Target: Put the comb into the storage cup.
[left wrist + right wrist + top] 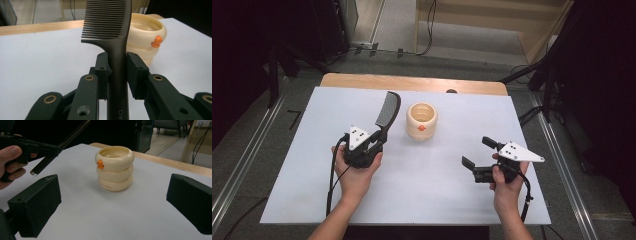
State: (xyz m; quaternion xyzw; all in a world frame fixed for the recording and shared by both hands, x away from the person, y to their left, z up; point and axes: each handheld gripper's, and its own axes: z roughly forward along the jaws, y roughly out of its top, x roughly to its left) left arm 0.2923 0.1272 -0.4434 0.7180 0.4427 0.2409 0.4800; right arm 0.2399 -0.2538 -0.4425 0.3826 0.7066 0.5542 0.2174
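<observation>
Left gripper (381,136), left of centre in the high view: I have its jaws clamped on the handle of a black comb (387,111). The comb runs up and slightly right from the jaws, toothed end toward the frame's upper middle, just left of the cream cup (421,121). Comb and cup look apart from above.

Left gripper view: comb (110,27) stands upright in mid-frame, handle pinched between the two black pads (136,72), teeth pointing to frame left. Fine, even teeth, a thick spine on the right, matte dark handle with pale lettering at the bottom edge, too cut off to read. The high view gives none of that detail. The cup (147,37) sits behind the comb at upper right.

Right gripper (479,152), lower right of the high view: jaws spread wide, holding nothing, over the white table sheet (427,190), well apart from the cup.

Right gripper view: the two pads sit at the frame's lower left and right edges, and the cup (115,167) is centred between and beyond them. From here the cup reads as three stacked rounded rings, glossy cream, open top, with a small orange bump on the upper ring and tiny print on the lowest. At upper left, my left hand (10,165) and the comb's handle end (41,166), tilted, clear of the sheet.
</observation>
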